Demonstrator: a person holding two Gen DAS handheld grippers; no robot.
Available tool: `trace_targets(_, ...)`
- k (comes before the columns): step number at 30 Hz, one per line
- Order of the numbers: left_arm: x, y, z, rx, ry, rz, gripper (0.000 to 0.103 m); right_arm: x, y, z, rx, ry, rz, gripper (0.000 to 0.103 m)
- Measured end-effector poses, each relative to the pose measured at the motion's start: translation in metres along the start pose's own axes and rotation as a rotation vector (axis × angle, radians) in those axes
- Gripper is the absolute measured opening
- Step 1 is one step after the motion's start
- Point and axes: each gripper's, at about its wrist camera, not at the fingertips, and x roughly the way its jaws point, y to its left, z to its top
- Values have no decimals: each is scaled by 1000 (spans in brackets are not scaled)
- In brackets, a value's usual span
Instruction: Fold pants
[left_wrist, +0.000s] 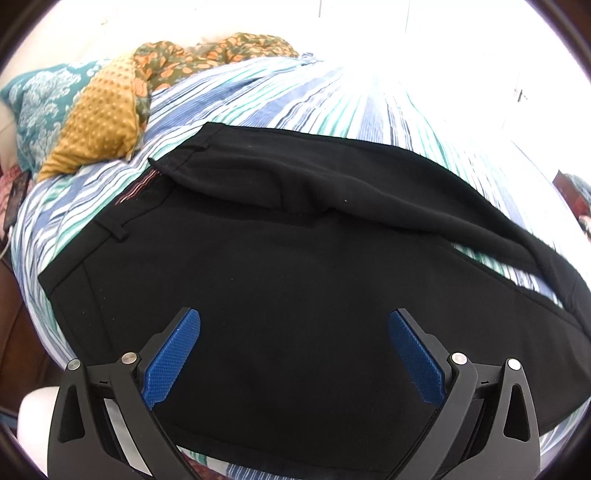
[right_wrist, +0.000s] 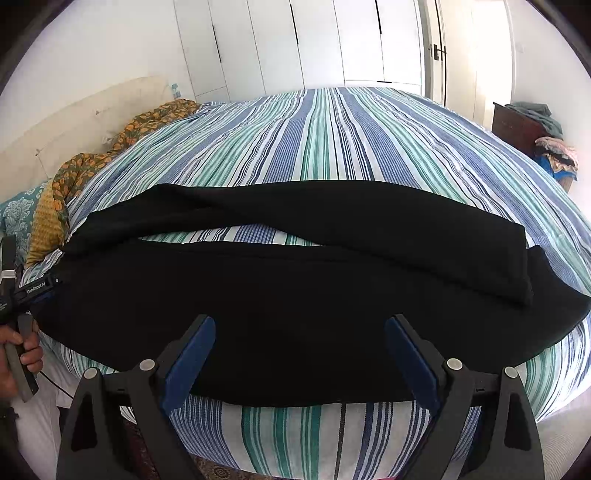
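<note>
Your right tool (right_wrist: 300, 325) and left tool (left_wrist: 294, 319) both stand spread wide, empty, above the black fabric pants (right_wrist: 295, 295) on the striped bed (right_wrist: 332, 147). "GenRobot.AI" marks the left tool.

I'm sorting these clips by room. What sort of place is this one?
Most likely a home bedroom. Black pants lie spread on a bed with a striped cover, pillows sit at its head, and white wardrobe doors line the far wall.
</note>
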Motion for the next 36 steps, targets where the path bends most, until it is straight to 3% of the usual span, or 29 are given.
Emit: trace_targets(36,10,-8,-3,43,23,49,102,9,0,-4,40,25,31,93)
